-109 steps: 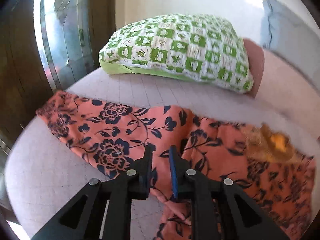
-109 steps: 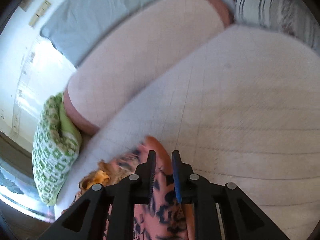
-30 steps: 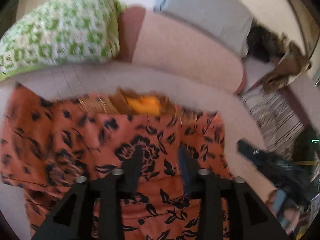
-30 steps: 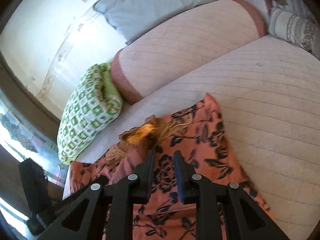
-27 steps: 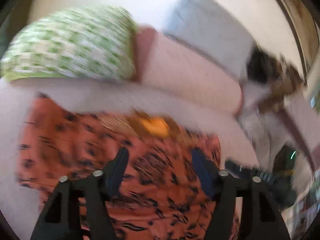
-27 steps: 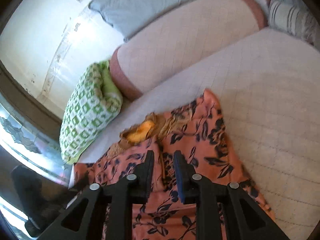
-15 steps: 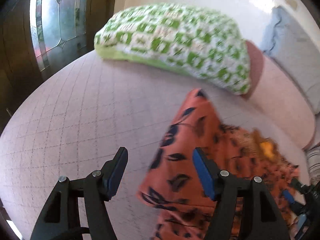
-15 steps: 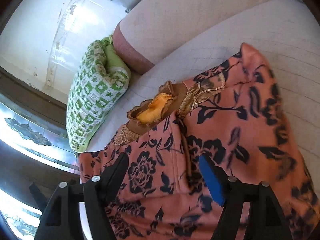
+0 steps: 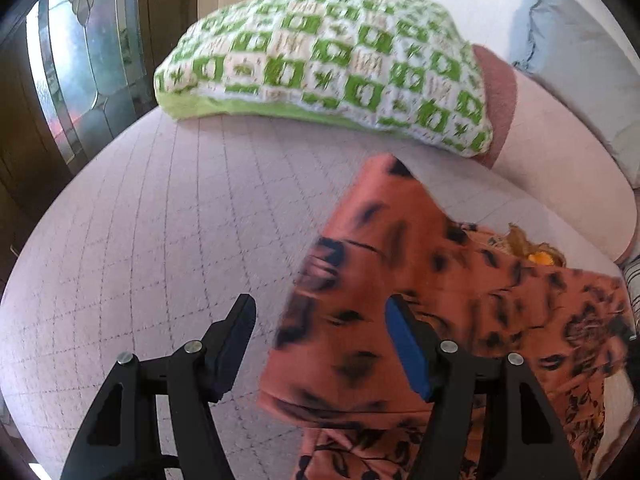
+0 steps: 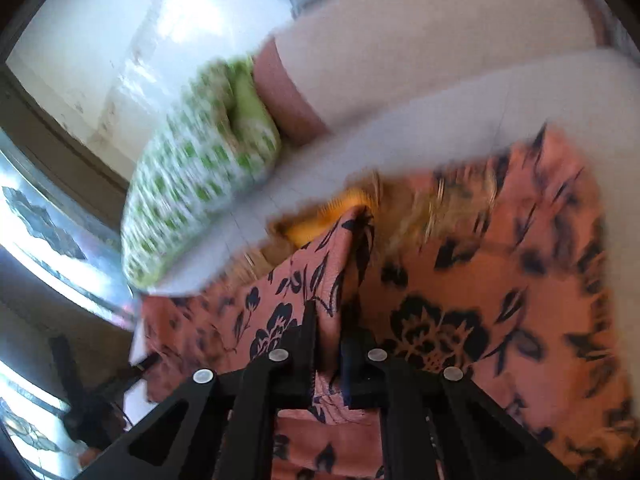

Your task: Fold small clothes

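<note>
No words, labels, brand marks, numbers or signs can be read in either view. The green-and-white pillow (image 9: 328, 60) bears only small leaf and flower motifs, and the orange garment (image 9: 400, 280) only dark floral print; both are partly blurred.

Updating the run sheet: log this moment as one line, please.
left gripper: open, over garment edge | right gripper: shut on floral garment fold | surface: quilted bed | fold: unfinished
</note>
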Action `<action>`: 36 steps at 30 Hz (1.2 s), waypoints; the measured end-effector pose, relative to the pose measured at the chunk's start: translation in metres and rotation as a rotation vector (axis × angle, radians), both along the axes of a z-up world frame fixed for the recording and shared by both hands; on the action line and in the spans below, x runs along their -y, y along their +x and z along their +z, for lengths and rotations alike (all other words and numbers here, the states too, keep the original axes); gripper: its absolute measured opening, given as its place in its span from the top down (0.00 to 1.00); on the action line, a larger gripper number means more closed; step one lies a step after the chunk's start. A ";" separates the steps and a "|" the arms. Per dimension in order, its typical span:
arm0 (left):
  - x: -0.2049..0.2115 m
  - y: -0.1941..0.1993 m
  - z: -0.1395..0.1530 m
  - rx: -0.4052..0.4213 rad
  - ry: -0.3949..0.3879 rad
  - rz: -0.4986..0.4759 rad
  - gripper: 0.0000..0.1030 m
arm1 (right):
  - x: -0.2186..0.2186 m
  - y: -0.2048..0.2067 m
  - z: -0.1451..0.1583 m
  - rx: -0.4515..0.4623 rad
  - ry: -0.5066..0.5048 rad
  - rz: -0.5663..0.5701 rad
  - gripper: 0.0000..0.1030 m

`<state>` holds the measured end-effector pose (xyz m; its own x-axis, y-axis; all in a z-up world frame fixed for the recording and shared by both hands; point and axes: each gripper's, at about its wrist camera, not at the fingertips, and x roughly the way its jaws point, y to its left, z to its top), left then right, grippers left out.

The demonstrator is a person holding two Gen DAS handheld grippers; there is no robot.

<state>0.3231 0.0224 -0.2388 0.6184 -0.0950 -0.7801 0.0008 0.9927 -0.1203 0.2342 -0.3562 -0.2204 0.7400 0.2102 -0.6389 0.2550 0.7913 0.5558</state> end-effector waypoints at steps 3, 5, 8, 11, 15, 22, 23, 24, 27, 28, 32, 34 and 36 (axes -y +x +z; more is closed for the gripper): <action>0.012 -0.001 0.003 -0.005 0.003 -0.032 0.34 | 0.024 -0.021 0.020 0.003 -0.077 -0.092 0.91; 0.027 0.001 -0.002 -0.021 0.034 -0.059 0.34 | 0.048 -0.029 0.008 -0.090 -0.127 -0.175 0.91; 0.045 0.002 -0.012 -0.055 0.060 -0.108 0.34 | 0.079 -0.022 -0.043 -0.308 0.035 -0.170 0.87; 0.055 0.005 -0.020 -0.071 0.116 -0.127 0.34 | 0.098 -0.025 -0.059 -0.355 0.163 -0.196 0.87; 0.054 0.009 -0.021 -0.090 0.098 -0.114 0.34 | 0.100 -0.034 -0.016 -0.231 -0.019 -0.281 0.85; 0.064 0.008 -0.022 -0.092 0.140 -0.136 0.34 | 0.080 -0.023 -0.018 -0.167 -0.037 -0.170 0.85; 0.064 0.008 -0.023 -0.091 0.149 -0.139 0.34 | 0.075 -0.014 -0.032 -0.226 -0.018 -0.125 0.85; 0.065 0.009 -0.025 -0.094 0.165 -0.141 0.32 | 0.072 -0.004 -0.051 -0.312 0.001 -0.096 0.85; 0.063 0.011 -0.031 -0.125 0.171 -0.126 0.29 | 0.070 -0.006 -0.068 -0.335 0.018 -0.119 0.87; 0.062 0.010 -0.026 -0.107 0.162 -0.118 0.29 | 0.067 -0.005 -0.057 -0.323 -0.011 -0.108 0.86; 0.075 0.004 -0.008 0.020 0.213 -0.140 0.29 | 0.059 -0.005 -0.031 -0.183 -0.109 -0.140 0.85; 0.081 0.010 -0.020 -0.032 0.226 -0.166 0.29 | 0.060 0.005 -0.047 -0.226 -0.102 -0.135 0.85; 0.082 0.017 -0.039 -0.112 0.232 -0.166 0.27 | 0.059 0.017 -0.071 -0.280 -0.086 -0.103 0.84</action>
